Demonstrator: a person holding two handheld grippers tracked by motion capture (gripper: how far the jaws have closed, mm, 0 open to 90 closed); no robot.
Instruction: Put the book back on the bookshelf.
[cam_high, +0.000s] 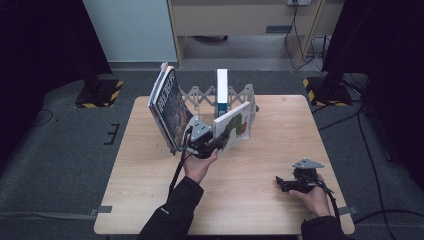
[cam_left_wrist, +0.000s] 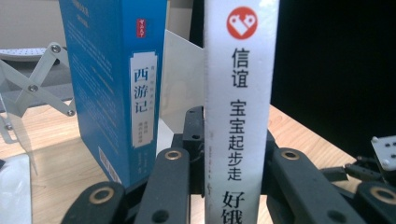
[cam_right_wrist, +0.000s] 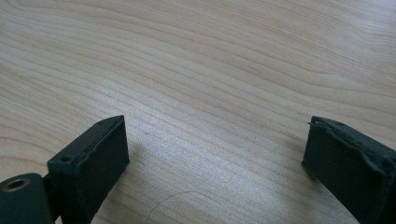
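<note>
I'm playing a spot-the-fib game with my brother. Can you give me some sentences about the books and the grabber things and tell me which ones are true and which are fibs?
1. The left gripper is clamped on the white-spined book. True.
2. The right gripper is holding a book. False: its jaws stand wide apart with bare wooden table between them.
3. A blue book stands upright beside the white-spined book. True.
4. The books at the left end of the folding rack lie flat on the table. False: the leaning books are tilted.
5. The right gripper is up in the rack. False: it rests low near the table's right front corner.
</note>
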